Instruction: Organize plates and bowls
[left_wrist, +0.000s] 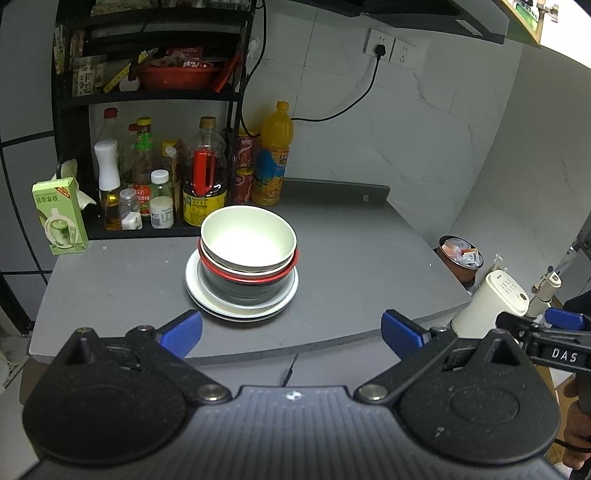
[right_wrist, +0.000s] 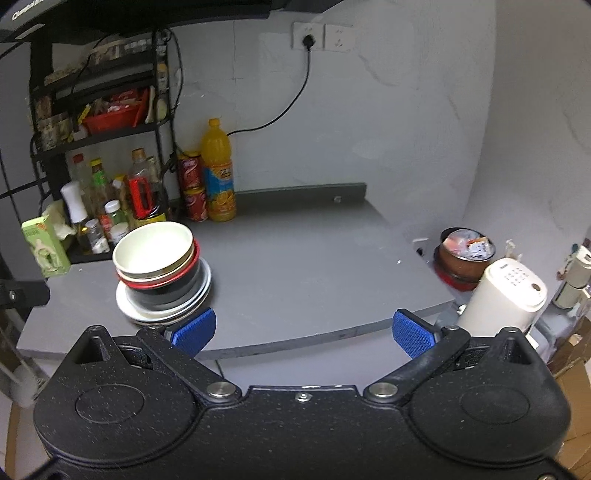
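Both claws, left claw (left_wrist: 291, 332) and right claw (right_wrist: 303, 330), are hovering released, empty; the nested cream-and-black bowls (left_wrist: 248, 254) on white plates (left_wrist: 242, 308) are sitting centred on the grey counter (left_wrist: 351, 266), needing only a clean withdrawal.

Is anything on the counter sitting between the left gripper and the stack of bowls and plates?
Nothing visible does. The left gripper is open and faces the stack of bowls and plates across bare grey counter. The bottles stand behind the stack, not in the path.
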